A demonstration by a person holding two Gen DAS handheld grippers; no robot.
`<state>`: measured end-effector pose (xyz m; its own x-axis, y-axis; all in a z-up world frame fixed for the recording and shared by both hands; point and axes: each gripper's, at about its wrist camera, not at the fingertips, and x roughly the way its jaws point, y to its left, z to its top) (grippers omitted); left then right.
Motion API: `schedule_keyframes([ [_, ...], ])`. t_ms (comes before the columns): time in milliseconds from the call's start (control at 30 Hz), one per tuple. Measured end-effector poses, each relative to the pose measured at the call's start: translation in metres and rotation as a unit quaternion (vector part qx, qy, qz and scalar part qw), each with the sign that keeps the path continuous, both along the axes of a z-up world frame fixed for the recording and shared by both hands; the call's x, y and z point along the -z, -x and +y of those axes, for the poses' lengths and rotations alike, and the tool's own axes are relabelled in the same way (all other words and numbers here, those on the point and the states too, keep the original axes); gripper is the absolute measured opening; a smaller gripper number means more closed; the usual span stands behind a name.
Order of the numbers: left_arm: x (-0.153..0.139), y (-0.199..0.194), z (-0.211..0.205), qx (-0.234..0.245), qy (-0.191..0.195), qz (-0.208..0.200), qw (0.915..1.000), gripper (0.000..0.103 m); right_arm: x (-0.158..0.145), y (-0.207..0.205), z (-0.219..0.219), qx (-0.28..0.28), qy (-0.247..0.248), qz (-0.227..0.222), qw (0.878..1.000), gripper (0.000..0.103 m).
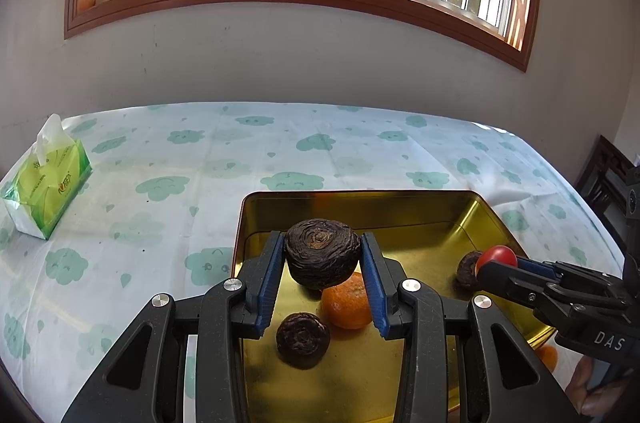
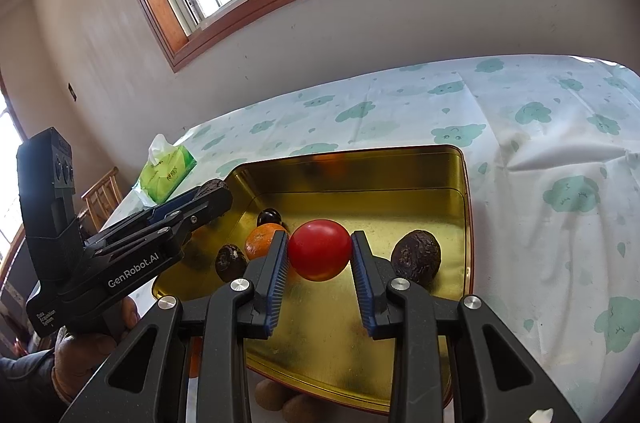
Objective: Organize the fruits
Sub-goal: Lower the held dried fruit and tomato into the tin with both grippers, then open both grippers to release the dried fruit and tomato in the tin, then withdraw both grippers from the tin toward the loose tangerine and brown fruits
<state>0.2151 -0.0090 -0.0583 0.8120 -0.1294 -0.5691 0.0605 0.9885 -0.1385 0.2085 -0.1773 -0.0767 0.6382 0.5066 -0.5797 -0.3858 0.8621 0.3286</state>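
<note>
While both fruits hang over the gold tin (image 1: 496,219), the step is placing: left gripper (image 1: 323,259) jaws grip a dark wrinkled fruit (image 1: 322,252), right gripper (image 2: 320,255) jaws grip a red tomato (image 2: 320,250). Next: lower each clear of the orange (image 1: 346,303) (two dark fruits also inside), then open the jaws.

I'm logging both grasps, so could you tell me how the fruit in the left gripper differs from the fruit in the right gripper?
The left gripper holds a dark fruit that is brown-black and wrinkled; the right gripper holds a red fruit that is bright, smooth and glossy. The dark fruit looks squat and ridged, the red fruit round. Both are pinched between blue pads above the gold tin.
</note>
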Motion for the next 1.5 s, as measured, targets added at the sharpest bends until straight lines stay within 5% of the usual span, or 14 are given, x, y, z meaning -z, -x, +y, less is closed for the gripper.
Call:
schedule_keyframes([
  [1100, 0.010, -0.013, 0.009, -0.009, 0.002, -0.002, 1.0000, 0.041, 0.005, -0.013, 0.009, 0.002, -0.003, -0.001, 1.000, 0.031],
  [1367, 0.000, -0.002, 0.014, -0.022, 0.010, -0.033, 0.9992, 0.082, 0.000, -0.011, 0.009, -0.002, -0.001, -0.009, 1.000, 0.031],
  [1500, -0.007, 0.006, 0.015, -0.023, 0.011, -0.041, 0.9988, 0.083, -0.009, 0.001, 0.007, -0.008, -0.008, -0.016, 1.000, 0.037],
])
